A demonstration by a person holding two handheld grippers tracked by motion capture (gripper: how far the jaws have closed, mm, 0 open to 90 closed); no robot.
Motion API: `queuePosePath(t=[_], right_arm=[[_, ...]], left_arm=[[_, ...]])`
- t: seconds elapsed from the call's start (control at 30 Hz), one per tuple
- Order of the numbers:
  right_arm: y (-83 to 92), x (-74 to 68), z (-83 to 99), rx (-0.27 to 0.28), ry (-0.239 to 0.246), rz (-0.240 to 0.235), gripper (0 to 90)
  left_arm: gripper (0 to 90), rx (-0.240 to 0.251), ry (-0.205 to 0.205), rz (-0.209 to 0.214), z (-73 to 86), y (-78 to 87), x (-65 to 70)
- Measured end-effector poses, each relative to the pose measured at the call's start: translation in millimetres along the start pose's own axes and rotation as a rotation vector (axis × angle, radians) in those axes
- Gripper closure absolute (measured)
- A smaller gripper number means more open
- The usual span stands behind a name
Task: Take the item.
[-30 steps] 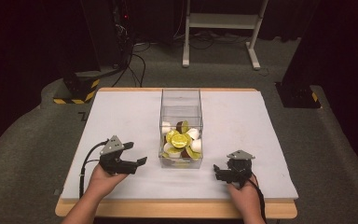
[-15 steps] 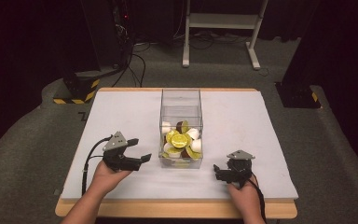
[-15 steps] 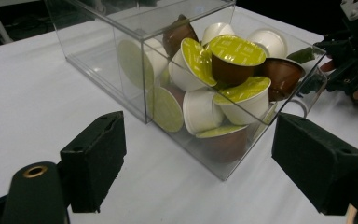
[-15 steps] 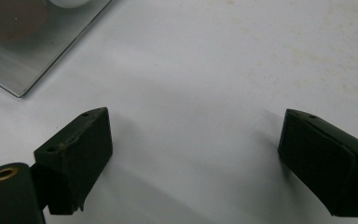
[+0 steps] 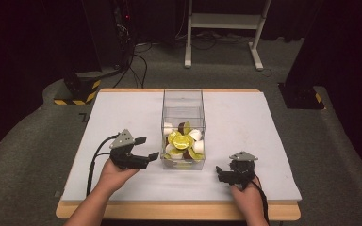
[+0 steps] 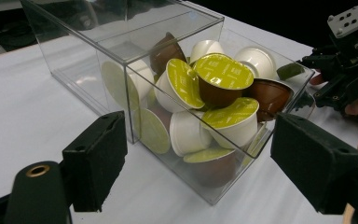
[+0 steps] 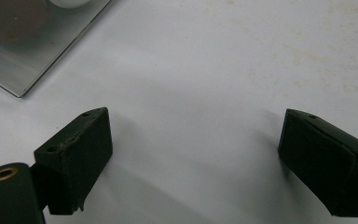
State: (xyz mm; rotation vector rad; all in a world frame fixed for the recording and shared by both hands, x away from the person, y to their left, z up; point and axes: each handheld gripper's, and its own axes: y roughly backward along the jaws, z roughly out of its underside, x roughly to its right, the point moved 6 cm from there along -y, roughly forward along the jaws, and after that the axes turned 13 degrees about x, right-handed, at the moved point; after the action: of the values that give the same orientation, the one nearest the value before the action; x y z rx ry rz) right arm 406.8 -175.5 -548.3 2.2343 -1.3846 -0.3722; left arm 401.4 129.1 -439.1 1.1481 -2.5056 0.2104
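Surroundings: dark room, grey carpet, and our white-topped bench point(image 5: 99, 122) with a wooden edge.
Clear box point(image 5: 183, 108): we see it standing near the middle of the bench, its near end heaped with coffee capsules point(image 5: 183, 143), green-lidded, white and brown.
Left tongs point(image 5: 147, 148): we hold them just left of the box's near end, pointing at it; jaws wide apart though just closing slightly, nothing between the pads.
Left tongs' own view: box corner point(image 6: 214, 198) sits ahead between the jaws, untouched.
Right tongs point(image 5: 221, 173): released, low over bare bench, right of the box's near corner, apart from it.
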Motion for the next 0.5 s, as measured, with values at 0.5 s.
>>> queuePosePath(t=[0.5], right_arm=[[0.0,-0.3,0.0,0.002,0.000,-0.001,9.9]], left_arm=[[19.2,-0.008,0.004,0.028,1.3,-18.3,14.1]])
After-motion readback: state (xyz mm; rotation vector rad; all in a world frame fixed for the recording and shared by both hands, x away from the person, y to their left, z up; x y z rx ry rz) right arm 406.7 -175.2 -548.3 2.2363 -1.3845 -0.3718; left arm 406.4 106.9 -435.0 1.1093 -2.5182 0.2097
